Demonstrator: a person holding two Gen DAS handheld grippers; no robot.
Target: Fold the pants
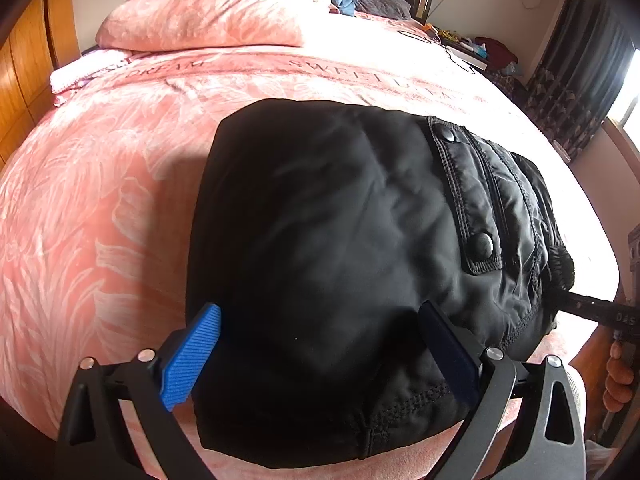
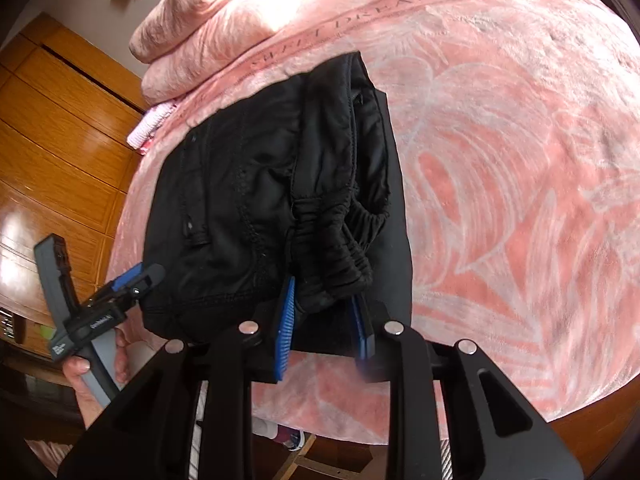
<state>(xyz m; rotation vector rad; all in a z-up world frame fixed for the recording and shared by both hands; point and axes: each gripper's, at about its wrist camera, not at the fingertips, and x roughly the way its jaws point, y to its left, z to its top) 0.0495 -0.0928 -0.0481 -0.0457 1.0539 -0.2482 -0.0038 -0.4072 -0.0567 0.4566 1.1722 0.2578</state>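
The black pants [image 1: 340, 232] lie folded into a thick bundle on the pink bedspread [image 1: 100, 208], with a snap-flap pocket [image 1: 468, 200] on top. My left gripper [image 1: 320, 356] is open, its blue pads either side of the bundle's near edge. In the right wrist view the pants [image 2: 248, 184] show the elastic waistband [image 2: 340, 248] at the near end. My right gripper [image 2: 324, 320] has its pads close on both sides of the waistband fabric, shut on it. The left gripper [image 2: 120, 284] shows at the bundle's left corner.
Folded pink blankets [image 1: 208, 12] are stacked at the head of the bed. A wooden wardrobe [image 2: 52, 140] stands beside the bed. A cluttered bedside table [image 1: 472, 46] and dark curtains [image 1: 580, 80] are at the far right. The bed edge [image 2: 320, 420] is near me.
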